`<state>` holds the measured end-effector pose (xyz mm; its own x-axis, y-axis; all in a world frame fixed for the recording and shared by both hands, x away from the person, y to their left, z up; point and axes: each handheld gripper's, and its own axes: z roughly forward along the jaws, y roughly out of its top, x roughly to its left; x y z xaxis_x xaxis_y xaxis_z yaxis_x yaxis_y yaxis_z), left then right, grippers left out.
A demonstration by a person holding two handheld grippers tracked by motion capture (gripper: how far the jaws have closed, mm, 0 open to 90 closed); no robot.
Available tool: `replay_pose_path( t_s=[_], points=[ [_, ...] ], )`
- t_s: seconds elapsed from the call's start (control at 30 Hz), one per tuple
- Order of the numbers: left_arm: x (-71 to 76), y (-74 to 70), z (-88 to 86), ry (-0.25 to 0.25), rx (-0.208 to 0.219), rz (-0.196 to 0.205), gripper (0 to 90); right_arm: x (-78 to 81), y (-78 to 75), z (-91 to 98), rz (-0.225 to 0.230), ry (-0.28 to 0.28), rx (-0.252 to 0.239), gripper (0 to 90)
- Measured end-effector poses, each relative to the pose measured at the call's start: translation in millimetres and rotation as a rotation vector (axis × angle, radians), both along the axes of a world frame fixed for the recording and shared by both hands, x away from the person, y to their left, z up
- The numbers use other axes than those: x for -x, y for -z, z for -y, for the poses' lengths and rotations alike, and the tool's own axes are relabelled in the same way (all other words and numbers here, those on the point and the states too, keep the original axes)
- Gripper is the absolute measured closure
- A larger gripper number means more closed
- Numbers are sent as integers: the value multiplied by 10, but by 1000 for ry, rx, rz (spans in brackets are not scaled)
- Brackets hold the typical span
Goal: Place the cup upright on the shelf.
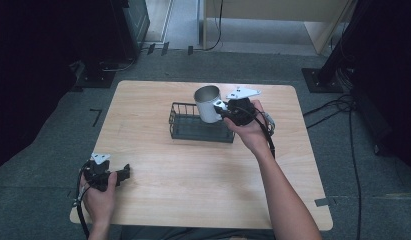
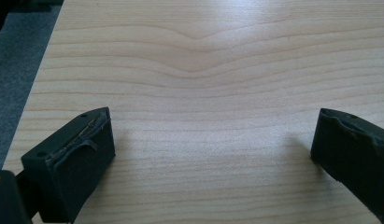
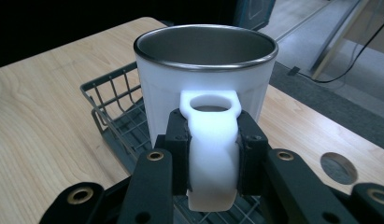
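Above the wire basket (image 1: 200,123), a white mug (image 1: 208,103) is held by its handle in the clenched right gripper (image 1: 224,111), lowering judged next; left gripper (image 1: 124,172) rests released.

The table (image 1: 158,165) is pale wood with a smooth, faintly glossy top and wavy grain. At its 12 o'clock stands a basket (image 1: 183,127) of thin dark matt wire. The cup (image 3: 203,79) has a white, smooth plastic-looking wall and handle, with a dull brushed-metal lining and shiny rim. The floor (image 1: 53,150) looks like rough grey carpet.
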<state>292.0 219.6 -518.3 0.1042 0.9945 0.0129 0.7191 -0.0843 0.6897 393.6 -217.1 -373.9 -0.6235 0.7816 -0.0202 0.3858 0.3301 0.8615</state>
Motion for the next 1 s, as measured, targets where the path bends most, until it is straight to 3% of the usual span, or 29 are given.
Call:
replay_pose_path(
  t_s=[0.33, 1.0],
  points=[
    [0, 0, 0, 0, 0, 0, 0, -78, 66, -21, -10, -17, -1, 719],
    [0, 0, 0, 0, 0, 0, 0, -185, 272, 128, -35, -87, 3, 719]
  ],
)
